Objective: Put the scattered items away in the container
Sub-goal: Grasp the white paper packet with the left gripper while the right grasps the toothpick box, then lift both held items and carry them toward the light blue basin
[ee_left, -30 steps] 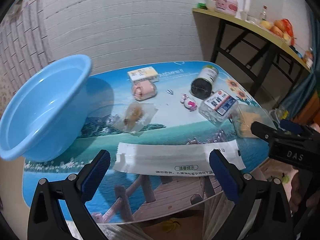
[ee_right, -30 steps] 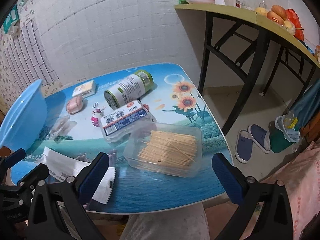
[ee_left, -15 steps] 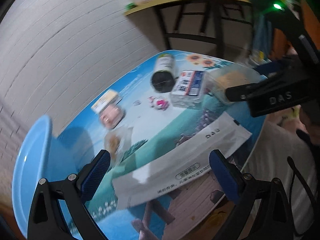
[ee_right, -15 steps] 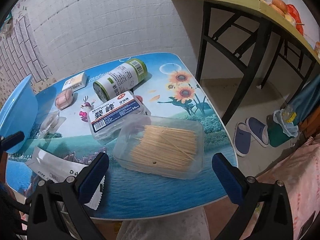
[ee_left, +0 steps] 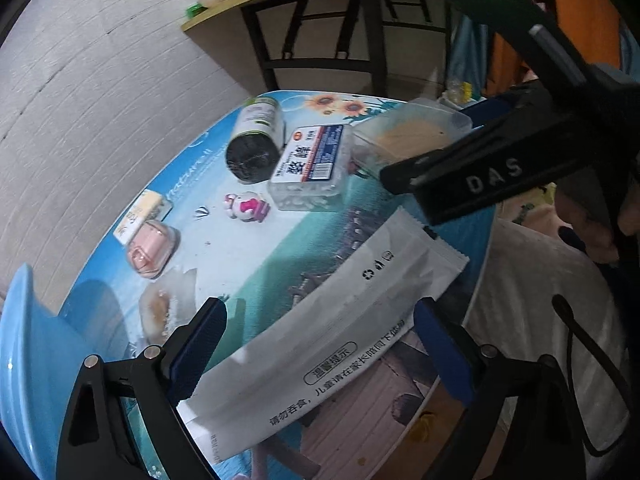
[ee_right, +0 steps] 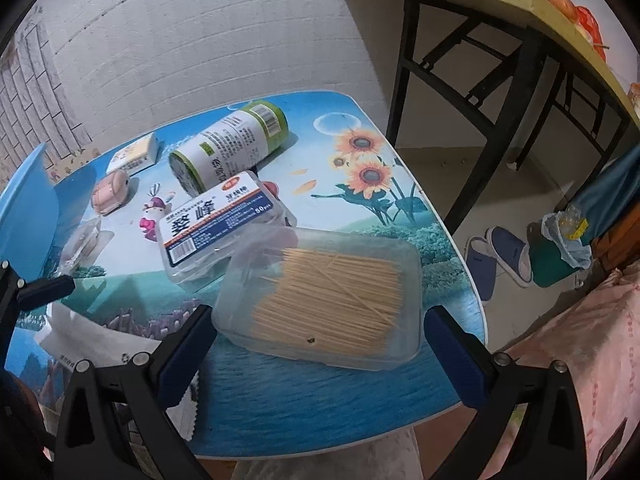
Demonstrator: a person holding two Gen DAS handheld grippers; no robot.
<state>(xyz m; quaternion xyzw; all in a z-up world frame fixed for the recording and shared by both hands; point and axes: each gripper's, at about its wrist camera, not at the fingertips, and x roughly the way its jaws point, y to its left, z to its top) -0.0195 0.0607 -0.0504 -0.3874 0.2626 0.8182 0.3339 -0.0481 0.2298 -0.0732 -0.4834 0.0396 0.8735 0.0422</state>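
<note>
My left gripper point(ee_left: 320, 344) is open, its fingers either side of a long white packet point(ee_left: 320, 340) at the table's near edge. The blue basin point(ee_left: 28, 368) stands at the left; it also shows in the right wrist view point(ee_right: 28, 200). My right gripper point(ee_right: 320, 344) is open, its fingers flanking a clear toothpick box point(ee_right: 324, 296). Behind lie a labelled floss-pick box point(ee_right: 218, 216), a green-capped bottle on its side point(ee_right: 230, 144), a pink toy figure point(ee_left: 246, 208), a pink case point(ee_left: 152, 250), a yellow packet point(ee_left: 138, 216) and a wrapped pastry point(ee_left: 160, 308).
The small printed table point(ee_right: 360, 392) stands against a white brick wall. A yellow shelf table point(ee_right: 500, 12) stands at the right with slippers point(ee_right: 496, 264) and a green bin point(ee_right: 560, 256) on the floor. Pink fabric point(ee_right: 592, 360) lies at the near right.
My left gripper has rolled and dropped toward the white packet, which now lies between its fingers. My right gripper has moved closer to the toothpick box.
</note>
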